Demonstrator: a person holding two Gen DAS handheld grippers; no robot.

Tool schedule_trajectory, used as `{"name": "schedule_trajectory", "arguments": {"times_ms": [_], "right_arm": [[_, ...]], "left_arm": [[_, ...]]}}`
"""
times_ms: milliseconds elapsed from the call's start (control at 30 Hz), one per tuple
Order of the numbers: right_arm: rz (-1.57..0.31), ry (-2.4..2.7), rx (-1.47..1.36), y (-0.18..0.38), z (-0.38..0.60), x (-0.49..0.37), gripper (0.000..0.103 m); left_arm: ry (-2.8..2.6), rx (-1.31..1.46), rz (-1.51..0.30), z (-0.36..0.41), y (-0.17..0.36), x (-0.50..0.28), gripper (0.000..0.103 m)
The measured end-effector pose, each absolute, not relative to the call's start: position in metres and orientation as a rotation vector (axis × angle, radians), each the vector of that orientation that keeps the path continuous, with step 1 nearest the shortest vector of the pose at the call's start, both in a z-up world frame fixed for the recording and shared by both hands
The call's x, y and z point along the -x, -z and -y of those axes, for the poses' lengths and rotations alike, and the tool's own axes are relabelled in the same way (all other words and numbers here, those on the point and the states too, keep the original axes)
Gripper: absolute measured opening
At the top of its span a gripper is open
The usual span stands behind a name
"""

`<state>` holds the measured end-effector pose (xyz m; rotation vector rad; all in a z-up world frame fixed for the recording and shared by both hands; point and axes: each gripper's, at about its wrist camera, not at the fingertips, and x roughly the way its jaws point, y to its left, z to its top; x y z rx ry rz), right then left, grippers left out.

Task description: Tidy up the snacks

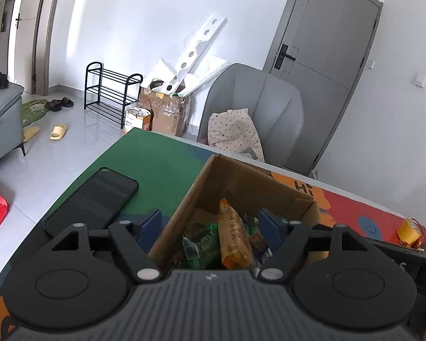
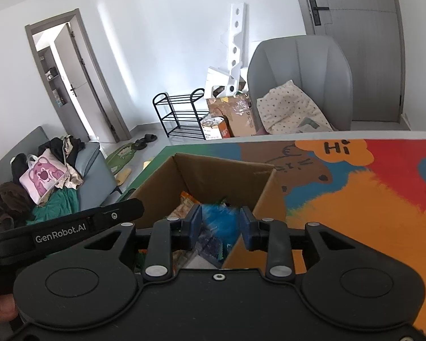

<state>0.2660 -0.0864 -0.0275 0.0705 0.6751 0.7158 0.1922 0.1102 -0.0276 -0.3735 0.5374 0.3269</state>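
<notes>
Both grippers are over the open cardboard box point(image 1: 241, 182) on the colourful table mat point(image 1: 156, 167). The left gripper point(image 1: 210, 224) hangs with its blue pads spread wide and nothing between them touching: one pad sits outside the box's near-left wall, the other over the interior, so the wall's rim runs between the two. Down in the box lies a long orange snack bar point(image 1: 234, 238), pointing away from the camera amid green wrappers point(image 1: 197, 244), directly below the gap. Over on the right, the right gripper point(image 2: 221, 224) has a blue snack packet point(image 2: 221, 221) pinched between its pads, which press against both sides of it, just above the box point(image 2: 221, 170) and the loose packets inside. A black phone point(image 1: 92, 199) lies flat on the green part of the mat, just left of the box. One yellow wrapped snack point(image 1: 409, 230) rests on the mat well apart, off to the far right.
</notes>
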Motion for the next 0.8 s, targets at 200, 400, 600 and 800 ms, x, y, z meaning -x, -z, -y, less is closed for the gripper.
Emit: {"name": "schedule_trajectory", "arguments": {"times_ms": [200,400,600,800], "right_arm": [[-0.665,-0.694,-0.072,0.023,0.102,-0.256,0.043],[-0.663,-0.662,-0.099,0.021,0.123,-0.251,0.05],[-0.642,-0.62,-0.114,0.017,0.144,-0.24,0.065],[-0.615,-0.573,-0.126,0.011,0.166,-0.225,0.087]], "left_arm": [[-0.318,0.363,-0.536,-0.1,0.024,-0.187,0.086],[-0.307,0.325,-0.553,-0.085,0.019,-0.181,0.09],[-0.288,0.307,-0.545,-0.073,0.009,-0.169,0.097],[-0.265,0.289,-0.555,-0.063,0.0,-0.161,0.103]]}}
